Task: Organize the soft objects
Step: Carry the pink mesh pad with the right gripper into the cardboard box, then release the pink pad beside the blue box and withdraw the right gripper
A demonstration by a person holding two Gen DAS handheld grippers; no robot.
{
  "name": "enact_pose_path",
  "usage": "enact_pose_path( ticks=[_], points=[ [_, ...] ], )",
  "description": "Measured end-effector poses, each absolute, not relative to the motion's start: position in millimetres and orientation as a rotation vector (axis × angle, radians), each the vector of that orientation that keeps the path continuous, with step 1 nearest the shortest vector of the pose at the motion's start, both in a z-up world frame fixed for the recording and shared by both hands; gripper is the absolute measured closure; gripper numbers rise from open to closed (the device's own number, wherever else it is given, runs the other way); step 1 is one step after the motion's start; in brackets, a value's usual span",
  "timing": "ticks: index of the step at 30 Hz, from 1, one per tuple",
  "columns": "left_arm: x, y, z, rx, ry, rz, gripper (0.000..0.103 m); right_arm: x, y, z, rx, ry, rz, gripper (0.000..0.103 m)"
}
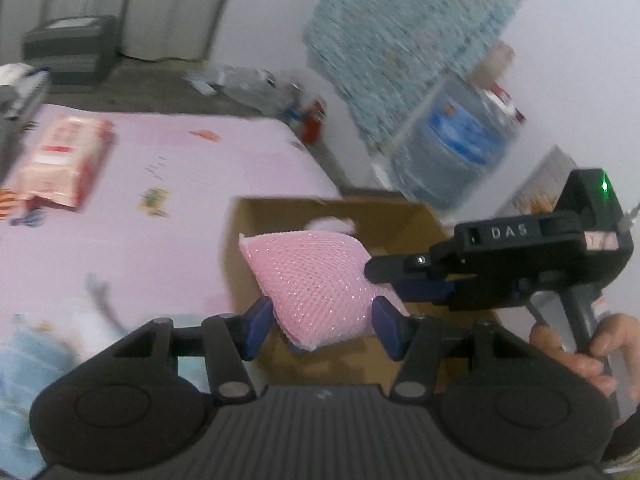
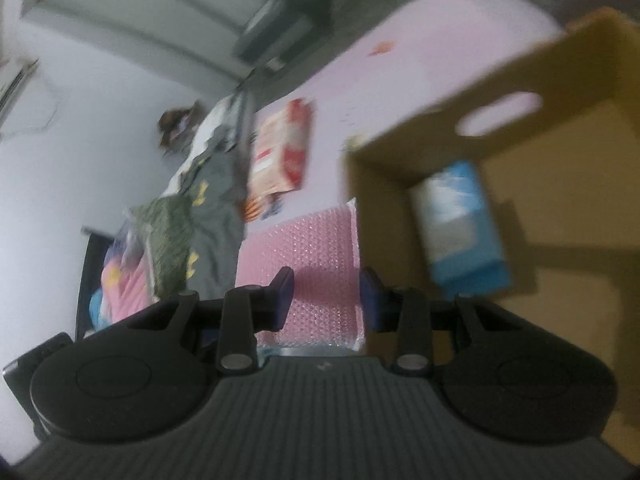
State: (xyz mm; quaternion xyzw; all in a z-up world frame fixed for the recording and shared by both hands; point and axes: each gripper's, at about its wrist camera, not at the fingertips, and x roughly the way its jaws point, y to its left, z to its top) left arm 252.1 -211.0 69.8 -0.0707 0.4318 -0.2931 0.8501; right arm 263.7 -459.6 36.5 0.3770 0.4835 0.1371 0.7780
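Note:
My left gripper (image 1: 322,326) is shut on a pink mesh sponge (image 1: 310,280) and holds it over the near rim of an open cardboard box (image 1: 404,220). Something white (image 1: 330,224) lies inside the box. My right gripper (image 1: 404,276) shows in the left wrist view, level with the sponge's right side. In the right wrist view my right gripper (image 2: 326,298) is open and empty at the box's left wall (image 2: 384,200). A blue pack (image 2: 460,224) lies in the box. A pink bubble mailer (image 2: 304,264) lies on the pink sheet beside the box.
A pink bed sheet (image 1: 160,200) carries a red-and-white tissue pack (image 1: 60,160), also in the right wrist view (image 2: 280,152). Light blue fabric (image 1: 32,360) lies near left. Grey-green clothes (image 2: 200,216) are piled at the bed's end. A water jug (image 1: 456,136) stands behind the box.

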Motion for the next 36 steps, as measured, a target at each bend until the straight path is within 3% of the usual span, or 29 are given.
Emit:
enact_pose_path(
  ticks=[11, 23, 26, 33, 36],
  points=[
    [253.3, -296.0, 12.8, -0.06, 1.045, -0.702, 0.046, 281.3, -540.6, 0.1, 0.814, 0.997, 0.103, 0.065],
    [245.7, -255.5, 24.2, -0.073, 1.019, -0.707, 0.042, 276.6, -549.5, -32.1, 0.791, 1.046, -0.005, 0.065],
    [242.7, -236.5, 36.3, -0.094, 0.978, -0.697, 0.039, 259.9, -539.6, -25.9, 0.775, 1.084, -0.013, 0.059],
    [225.3, -191.9, 56.8, -0.103, 0.879, -0.635, 0.034, 222.5, -511.9, -26.7, 0.717, 1.187, -0.061, 0.033],
    [218.5, -172.6, 57.1, -0.103, 0.861, -0.598, 0.034, 215.6, -505.1, -47.8, 0.744, 1.227, -0.1, 0.032]
  ],
)
